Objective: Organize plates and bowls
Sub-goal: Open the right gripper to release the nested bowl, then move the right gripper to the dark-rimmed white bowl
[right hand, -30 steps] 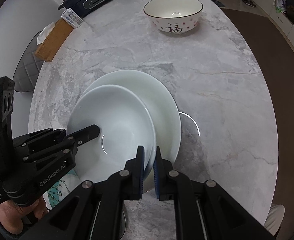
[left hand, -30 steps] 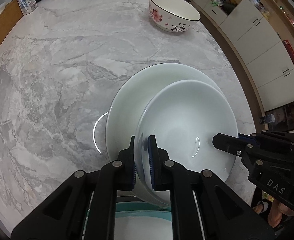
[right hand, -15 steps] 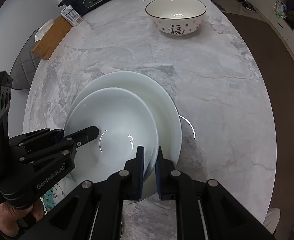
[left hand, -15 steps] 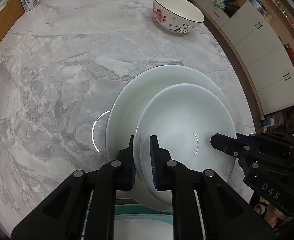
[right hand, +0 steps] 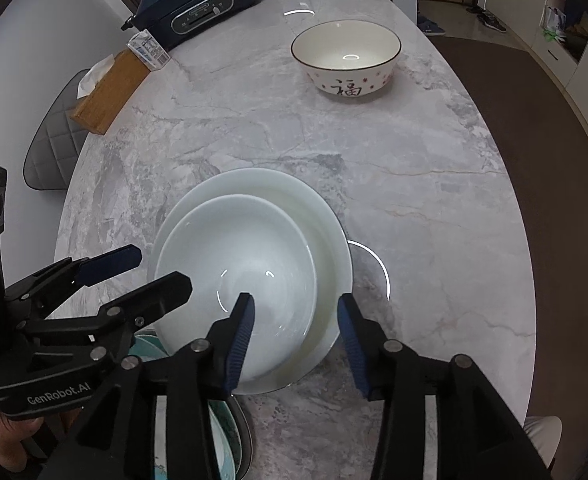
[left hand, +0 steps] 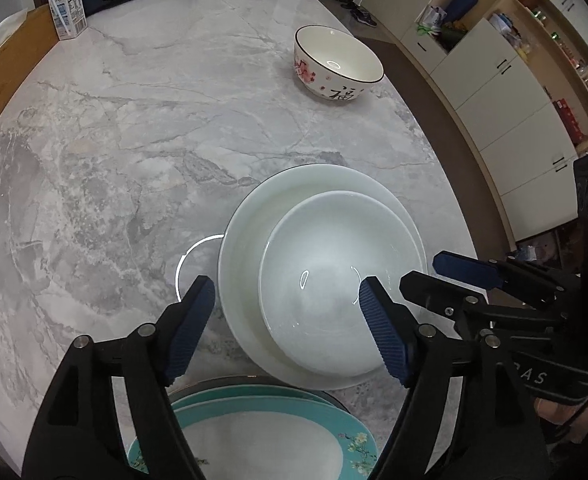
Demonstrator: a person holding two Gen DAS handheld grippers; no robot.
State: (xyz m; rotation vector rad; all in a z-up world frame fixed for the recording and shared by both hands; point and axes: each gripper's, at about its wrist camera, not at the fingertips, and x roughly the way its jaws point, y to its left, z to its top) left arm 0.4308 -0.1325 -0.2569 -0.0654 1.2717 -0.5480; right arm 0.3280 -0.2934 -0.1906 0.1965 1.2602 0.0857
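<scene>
Both your grippers have just been opening, and nothing is pinched now. Your left gripper (left hand: 286, 300) stands spread wide, one pad out over bare marble, the other over the near inside of the smaller white dish (left hand: 329, 284), touching nothing that I can see. Your right gripper (right hand: 294, 316) is spread too, its jaws straddling the near rims with clear gaps.

The smaller white dish sits nested in the larger white dish (left hand: 246, 224), straight ahead of both grippers on the marble table (left hand: 134, 140). It sits off-centre, crowded toward your side. So this stacking step looks finished, and you're at the release.

Next, I'd judge, comes the patterned bowl (right hand: 345, 56), alone and well ahead of you at the far end. Lift clear first, then reach out for its rim.

Right under your left gripper the teal plates (left hand: 254, 412) are cut off by the frame edge and the gripper body; how many are stacked there, I can't tell. Whether the two white dishes are bowls or deep plates is also hard to say.
</scene>
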